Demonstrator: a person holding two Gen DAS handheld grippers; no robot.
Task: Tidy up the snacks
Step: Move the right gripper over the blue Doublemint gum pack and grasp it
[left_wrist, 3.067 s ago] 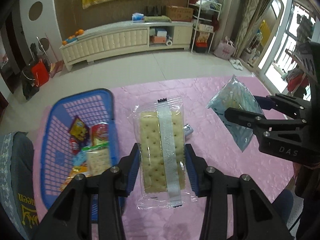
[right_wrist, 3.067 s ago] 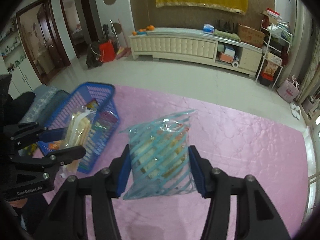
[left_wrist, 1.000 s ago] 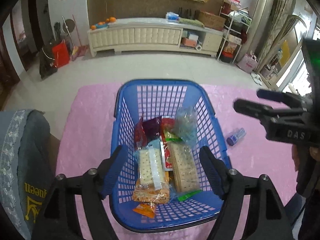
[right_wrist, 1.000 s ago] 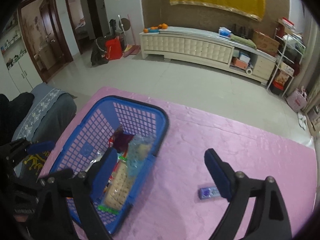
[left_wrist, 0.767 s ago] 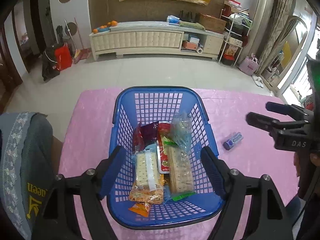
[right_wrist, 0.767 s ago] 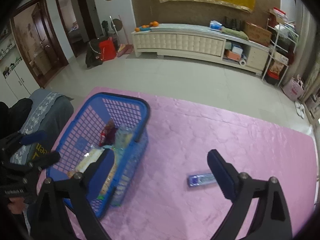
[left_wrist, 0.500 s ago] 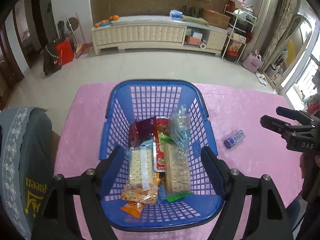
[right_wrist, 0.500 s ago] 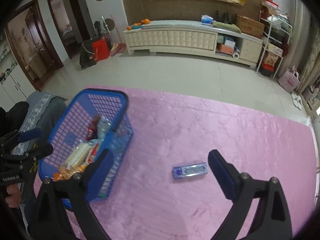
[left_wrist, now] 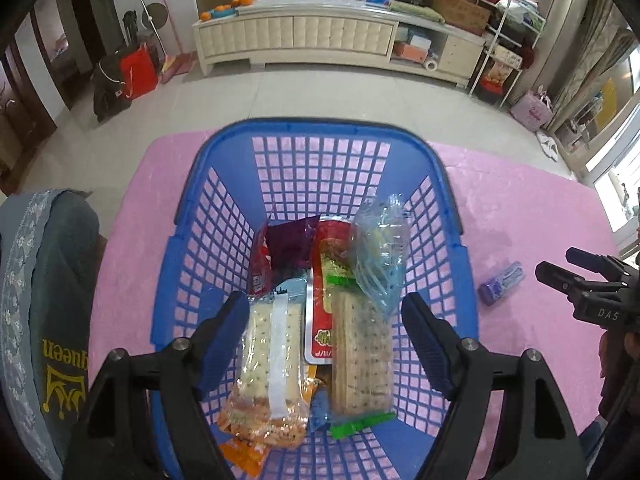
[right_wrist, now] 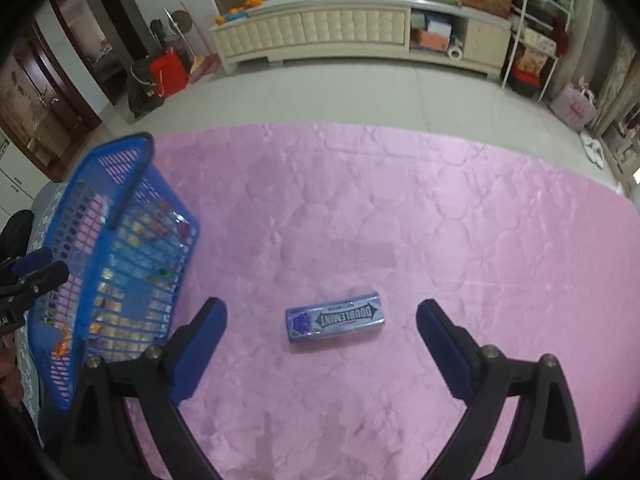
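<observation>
A blue plastic basket (left_wrist: 320, 136) stands on the pink tablecloth (right_wrist: 400, 208) and holds several snack packs: a cracker pack (left_wrist: 272, 344), a second cracker pack (left_wrist: 360, 356), a clear blue-striped bag (left_wrist: 380, 248). My left gripper (left_wrist: 324, 320) is open and empty above the basket's near end. A purple Doublemint gum pack (right_wrist: 335, 317) lies flat on the cloth, right of the basket (right_wrist: 120, 248); it also shows in the left wrist view (left_wrist: 502, 282). My right gripper (right_wrist: 322, 320) is open and empty, its jaws either side of the gum, above it.
A grey cloth with "queen" lettering (left_wrist: 48, 320) covers a chair at the table's left edge. The table's far edge drops to a tiled floor (right_wrist: 360, 96). A cream cabinet (right_wrist: 320, 32) stands against the far wall.
Both grippers released their packs into the basket. My right gripper then swung right, from the basket to over the gum pack. My left gripper stayed open over the basket.
</observation>
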